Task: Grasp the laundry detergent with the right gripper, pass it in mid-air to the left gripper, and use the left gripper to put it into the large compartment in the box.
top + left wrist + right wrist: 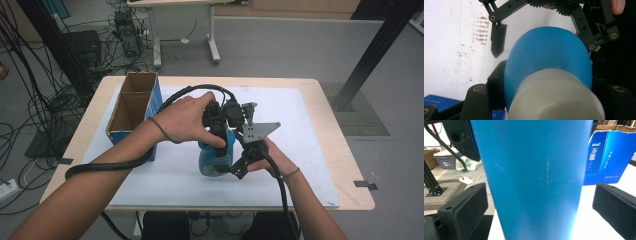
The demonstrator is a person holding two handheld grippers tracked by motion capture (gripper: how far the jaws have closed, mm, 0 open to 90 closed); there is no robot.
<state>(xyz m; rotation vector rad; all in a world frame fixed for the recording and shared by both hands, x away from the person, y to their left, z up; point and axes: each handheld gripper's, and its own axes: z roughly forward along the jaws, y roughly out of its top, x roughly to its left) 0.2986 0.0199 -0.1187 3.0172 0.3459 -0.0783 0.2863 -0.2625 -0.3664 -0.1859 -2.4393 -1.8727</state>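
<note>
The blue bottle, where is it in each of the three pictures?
High view: the blue bottle stands mid-table on the white mat, between both grippers.
Left gripper view: seen from above, at centre, with its pale cap at the bottom.
Right gripper view: its blue side runs top to bottom through the middle.
Shared landmark: the blue cardboard box, left of the bottle in the high view, upper right in the right gripper view.

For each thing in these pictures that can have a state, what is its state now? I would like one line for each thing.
blue bottle: upright on the white mat, pale cap on, held near the top.
left gripper: shut on the bottle's upper part.
right gripper: open, jaws apart on both sides of the bottle body.
cardboard box: open at the top, standing at the mat's left edge.
white mat: lying flat on the table.
</note>
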